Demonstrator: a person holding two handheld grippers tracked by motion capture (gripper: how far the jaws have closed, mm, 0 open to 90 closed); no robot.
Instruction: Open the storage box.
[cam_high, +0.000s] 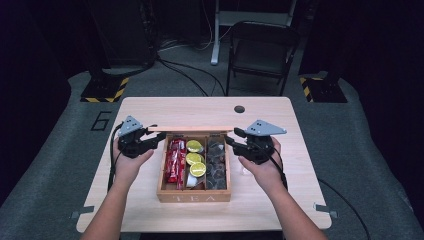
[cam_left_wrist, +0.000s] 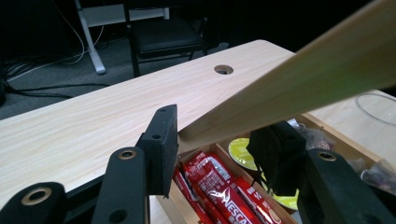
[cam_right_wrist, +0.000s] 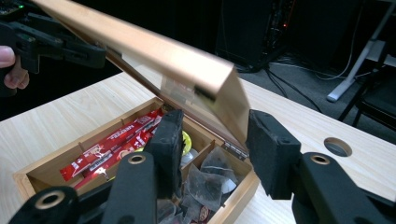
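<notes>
While the wooden tea box (cam_high: 194, 195) is sitting in the middle of the table (cam_high: 150, 107), both grippers are holding its lid (cam_high: 192, 128) up. The left gripper (cam_left_wrist: 215, 144) is squeezing the lid's left end, and the right gripper (cam_right_wrist: 212, 149) is squeezing its right end. I think both hands should be moving together, slowly, so the lid is not twisting on its hinges.

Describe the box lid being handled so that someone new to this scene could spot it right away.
On the light wooden table stands an open tea box with three compartments. Its lid is the thin wooden panel hinged along the far edge, raised, with the left gripper and right gripper at its ends. It alone stands above the packets.
</notes>
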